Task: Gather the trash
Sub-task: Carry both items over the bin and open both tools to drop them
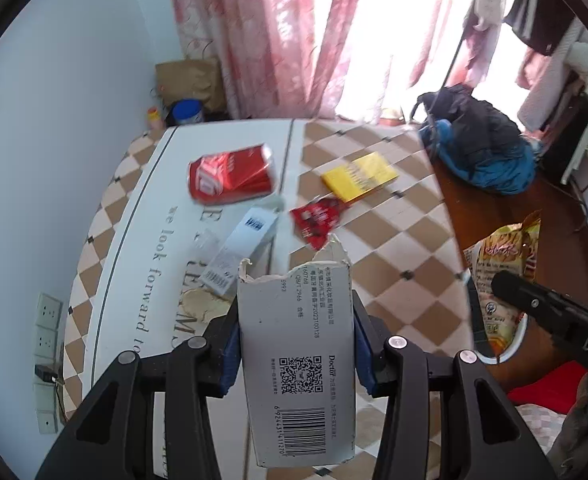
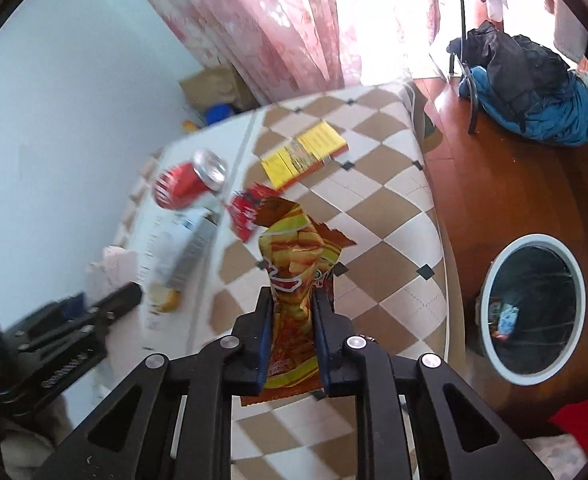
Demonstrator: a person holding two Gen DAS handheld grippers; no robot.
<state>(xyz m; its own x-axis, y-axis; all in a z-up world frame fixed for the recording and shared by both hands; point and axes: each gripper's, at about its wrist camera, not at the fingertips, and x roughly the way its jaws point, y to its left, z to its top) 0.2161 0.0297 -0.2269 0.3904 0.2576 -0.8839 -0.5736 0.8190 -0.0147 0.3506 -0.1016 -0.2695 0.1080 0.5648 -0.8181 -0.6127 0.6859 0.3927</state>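
My left gripper (image 1: 296, 344) is shut on a torn grey cardboard box (image 1: 298, 360) with a barcode, held above the table. My right gripper (image 2: 294, 320) is shut on a crumpled yellow-red snack bag (image 2: 294, 264), which also shows in the left wrist view (image 1: 506, 280). On the checked tablecloth lie a red soda can (image 1: 230, 178), a white-blue carton (image 1: 234, 252), a red wrapper (image 1: 318, 220) and a yellow box (image 1: 358, 176). A white-rimmed trash bin (image 2: 534, 308) with some rubbish inside stands on the floor to the right of the table.
A tan scrap (image 1: 204, 304) lies near the carton. A chair with dark and blue clothes (image 2: 526, 96) stands on the wooden floor by the pink curtains (image 1: 278, 32). A brown paper bag (image 1: 190, 80) and a blue-lidded jar (image 1: 188, 112) stand in the far corner.
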